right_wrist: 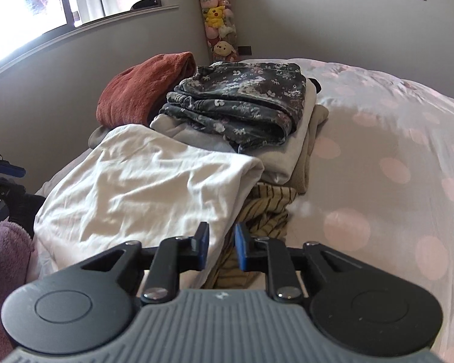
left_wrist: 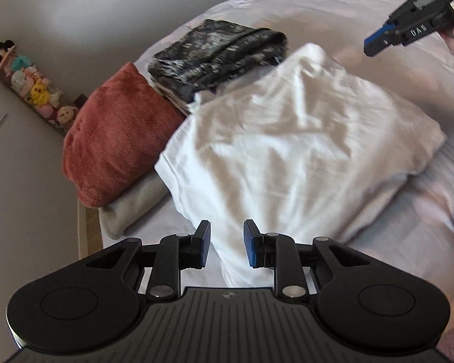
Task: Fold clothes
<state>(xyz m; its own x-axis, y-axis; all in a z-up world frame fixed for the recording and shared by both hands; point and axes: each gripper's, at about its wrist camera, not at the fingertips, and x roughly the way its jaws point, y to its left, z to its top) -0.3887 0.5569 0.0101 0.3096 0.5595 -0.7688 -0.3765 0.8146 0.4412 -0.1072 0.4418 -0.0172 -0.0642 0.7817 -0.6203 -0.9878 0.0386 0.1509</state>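
The white garment lies on the bed, folded into a fat block. It sits near the edge of the bed where the grippers are. At its far side it leans on a pile with a dark flowery piece on top. A striped cloth pokes out from under its right side.

The left gripper has its jaws partly open, with 1 finger on each side of the white garment's near corner. It is not pinching it. The right gripper has a small gap between its jaws, right at the white garment's right edge. I think it holds nothing, but the cloth is very close, so I am not sure.

This could be a fold just finished, or 1 more fold about to start. I cannot tell which.

To fold well, grab only 1 layer at a corner, keep both hands level, and smooth the cloth flat.

The white garment's long side runs from the near edge of the bed toward the pile. Its far corner points at the flowery piece.
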